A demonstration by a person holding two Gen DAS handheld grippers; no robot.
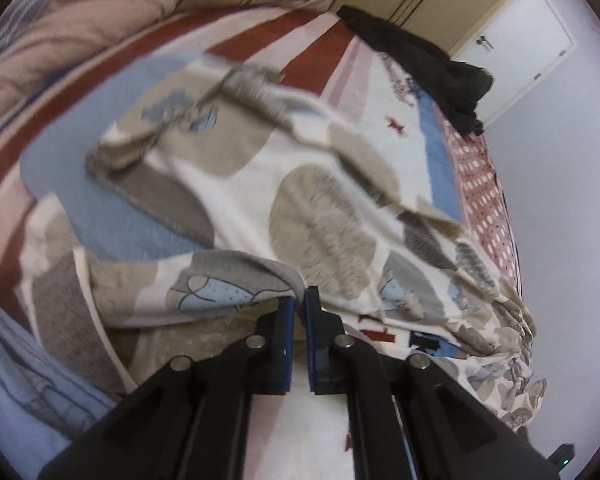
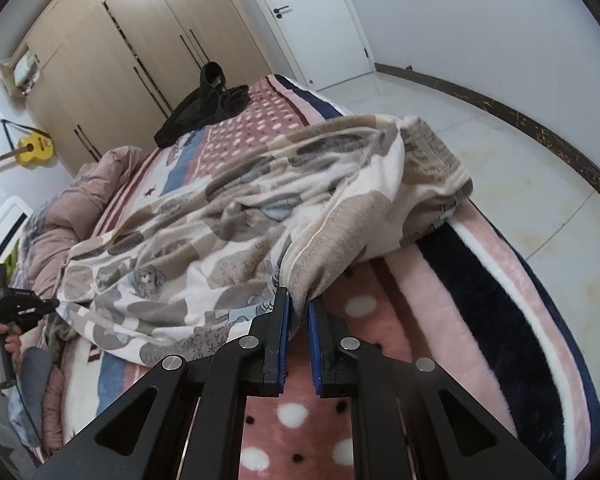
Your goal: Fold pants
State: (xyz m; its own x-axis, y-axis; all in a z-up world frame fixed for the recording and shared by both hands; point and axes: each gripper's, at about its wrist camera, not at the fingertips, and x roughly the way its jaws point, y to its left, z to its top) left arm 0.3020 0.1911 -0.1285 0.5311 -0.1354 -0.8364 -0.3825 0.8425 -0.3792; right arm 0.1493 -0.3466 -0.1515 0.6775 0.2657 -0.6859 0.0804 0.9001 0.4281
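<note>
On the bed blanket (image 2: pixel 452 280) (pink with white dots and dark stripes), nearest the right wrist camera: the right gripper (image 2: pixel 298 304), jaws pinched tight on a bunched beige hem of the patterned pants (image 2: pixel 204 240). The fabric runs up and away from the fingertips, lifted off the blanket, and stretches across to the left gripper (image 2: pixel 46 306), held by a hand (image 2: pixel 2 344) at the far edge of the pants. In the left wrist view the left gripper (image 1: pixel 299 300) has its jaws closed to a narrow slit with a fold of the pants (image 1: pixel 284 184) caught at the tips; the cloth beyond lies spread on the blanket (image 1: pixel 100 216), slightly blurred. Past the pants, near the blanket's far end, a black garment (image 2: pixel 204 108). Beyond it, wardrobe doors (image 2: pixel 112 60) and a white door (image 2: pixel 312 20); a yellow guitar (image 2: pixel 30 150) leans beside the wardrobe.
</note>
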